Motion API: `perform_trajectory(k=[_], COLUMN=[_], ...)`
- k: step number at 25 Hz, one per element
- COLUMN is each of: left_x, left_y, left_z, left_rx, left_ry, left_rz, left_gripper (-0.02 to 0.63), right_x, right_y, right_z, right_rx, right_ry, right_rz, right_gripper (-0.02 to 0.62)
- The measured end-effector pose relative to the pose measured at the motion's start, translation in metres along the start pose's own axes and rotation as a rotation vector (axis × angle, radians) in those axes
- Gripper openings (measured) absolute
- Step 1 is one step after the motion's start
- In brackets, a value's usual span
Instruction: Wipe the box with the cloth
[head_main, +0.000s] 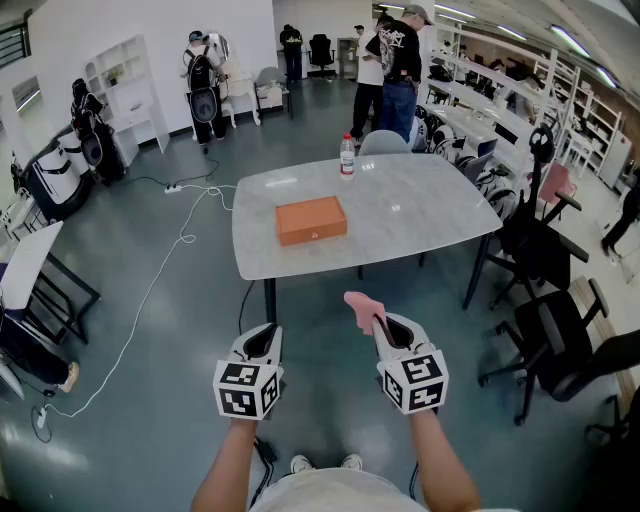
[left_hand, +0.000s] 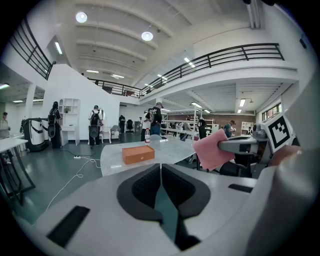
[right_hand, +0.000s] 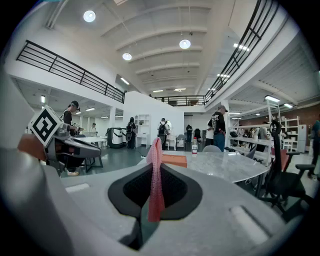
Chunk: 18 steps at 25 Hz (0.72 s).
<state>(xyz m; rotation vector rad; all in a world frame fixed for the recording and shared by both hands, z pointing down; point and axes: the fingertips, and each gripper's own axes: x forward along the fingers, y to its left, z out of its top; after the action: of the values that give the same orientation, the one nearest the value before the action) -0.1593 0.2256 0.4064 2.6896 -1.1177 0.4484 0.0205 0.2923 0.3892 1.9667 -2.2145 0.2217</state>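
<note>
Well short of the bench (head_main: 430, 215) where the orange box (head_main: 311, 220) lies, the right claw (head_main: 380, 325) pinches the pink cloth (head_main: 358, 305) and the left claw (head_main: 262, 342) is closed, empty, with all wiping apparently still ahead.

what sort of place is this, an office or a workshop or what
Probably a big open-plan workspace or lab hall, not a home: a railed mezzanine overhead, office chairs and shelving racks along one side, and a large table.
</note>
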Motion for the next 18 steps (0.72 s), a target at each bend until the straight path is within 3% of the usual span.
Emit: perform_trajectory(k=[18], left_x=[0.048], left_y=[-0.043], left_z=[0.0], left_rx=[0.0], left_ry=[0.011], left_rz=[0.007], left_gripper=[0.018], right_x=[0.001], right_y=[-0.059], right_z=[-0.018], right_rx=[0.032], right_ry=[0.006], right_rz=[0.029], right_gripper=[0.02])
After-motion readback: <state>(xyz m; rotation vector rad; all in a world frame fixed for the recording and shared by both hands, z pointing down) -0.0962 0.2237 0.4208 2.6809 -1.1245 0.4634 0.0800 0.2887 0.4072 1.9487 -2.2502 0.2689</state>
